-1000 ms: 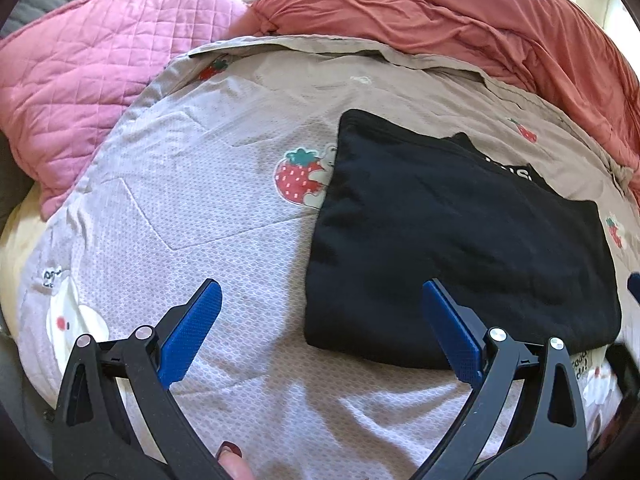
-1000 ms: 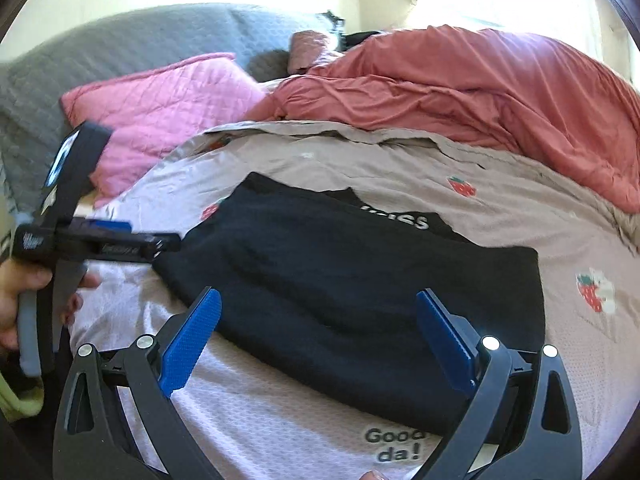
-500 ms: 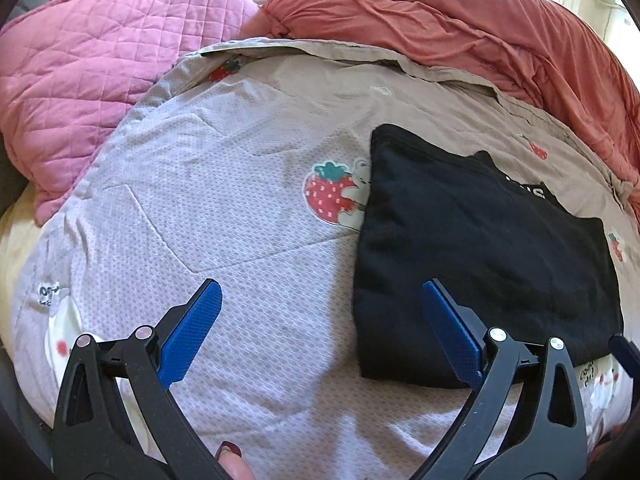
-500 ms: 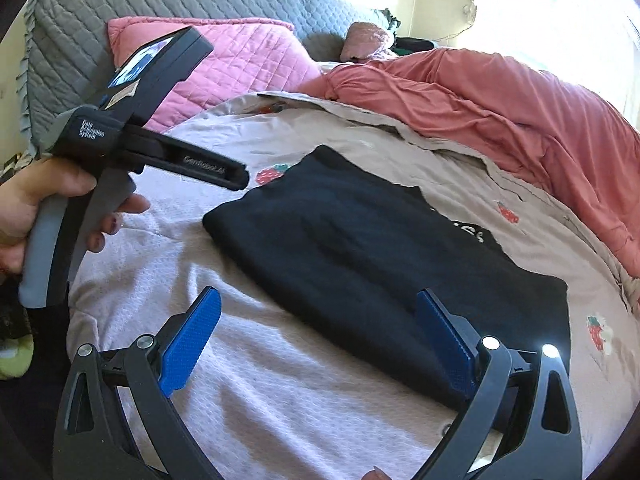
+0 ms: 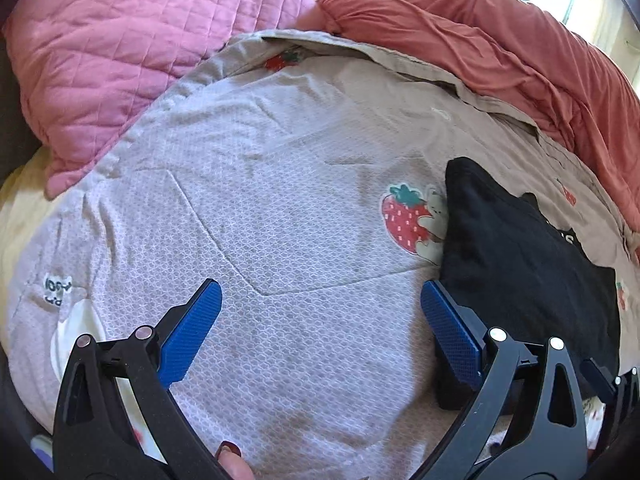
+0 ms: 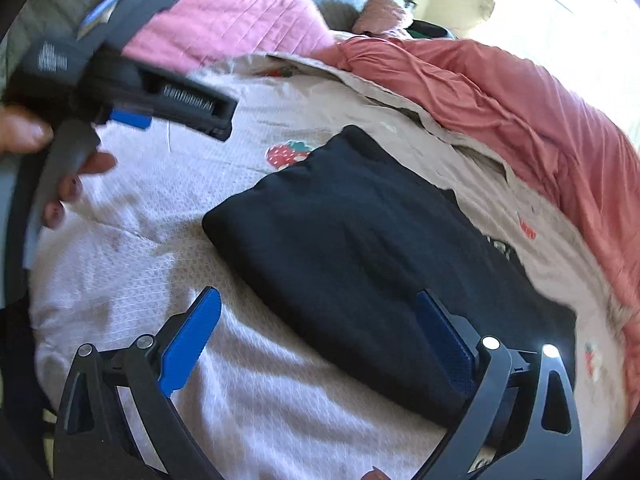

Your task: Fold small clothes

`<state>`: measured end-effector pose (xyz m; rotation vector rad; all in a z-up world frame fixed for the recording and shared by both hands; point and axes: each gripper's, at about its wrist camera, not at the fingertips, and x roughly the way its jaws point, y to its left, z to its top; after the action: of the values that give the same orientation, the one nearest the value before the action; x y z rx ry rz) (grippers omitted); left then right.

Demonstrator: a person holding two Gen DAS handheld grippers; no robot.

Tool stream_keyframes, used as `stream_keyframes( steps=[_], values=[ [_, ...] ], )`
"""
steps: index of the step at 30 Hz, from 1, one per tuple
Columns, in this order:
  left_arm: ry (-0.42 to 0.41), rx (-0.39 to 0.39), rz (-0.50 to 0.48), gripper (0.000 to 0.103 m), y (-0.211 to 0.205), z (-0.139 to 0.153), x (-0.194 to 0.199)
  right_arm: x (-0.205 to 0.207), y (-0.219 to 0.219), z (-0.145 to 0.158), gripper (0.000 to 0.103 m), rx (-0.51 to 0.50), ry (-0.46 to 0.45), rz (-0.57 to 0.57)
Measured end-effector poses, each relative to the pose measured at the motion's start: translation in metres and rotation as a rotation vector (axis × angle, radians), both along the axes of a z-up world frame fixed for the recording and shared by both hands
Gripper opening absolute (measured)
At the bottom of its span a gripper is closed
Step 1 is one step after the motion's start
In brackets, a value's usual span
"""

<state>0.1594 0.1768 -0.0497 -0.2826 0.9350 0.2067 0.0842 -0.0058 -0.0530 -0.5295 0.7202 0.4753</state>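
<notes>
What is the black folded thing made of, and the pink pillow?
The black folded garment looks like soft matte knit cotton: no shine, thick rounded fold edges. The pink pillow looks like padded woven fabric, stitched in a diamond quilt pattern with puffy squares. Exact fibres can't be told from here.

Lying folded on the strawberry-print quilt (image 6: pixel 280 380), toward its right edge: a black garment (image 6: pixel 360 248). Hovering over its near corner, fingers spread wide, the right gripper (image 6: pixel 316 332). Blurring at upper left, probably unclenched, the left gripper (image 6: pixel 132 92).
</notes>
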Motion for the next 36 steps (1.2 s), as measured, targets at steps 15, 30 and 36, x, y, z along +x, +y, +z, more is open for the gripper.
stream_keyframes(
  steps=[15, 30, 36],
  values=[
    [-0.023, -0.118, 0.040, 0.093, 0.022, -0.011, 0.010, 0.028, 0.030, -0.033, 0.074, -0.144, -0.092, -0.012],
    [-0.099, -0.717, -0.173, 0.093, 0.000, -0.031, 0.058, 0.045, -0.034, 0.027, 0.008, 0.309, 0.050, -0.090],
    [-0.023, -0.854, -0.239, 0.093, -0.025, -0.049, 0.082, 0.038, -0.032, 0.022, 0.008, 0.293, 0.054, -0.081]
  ],
)
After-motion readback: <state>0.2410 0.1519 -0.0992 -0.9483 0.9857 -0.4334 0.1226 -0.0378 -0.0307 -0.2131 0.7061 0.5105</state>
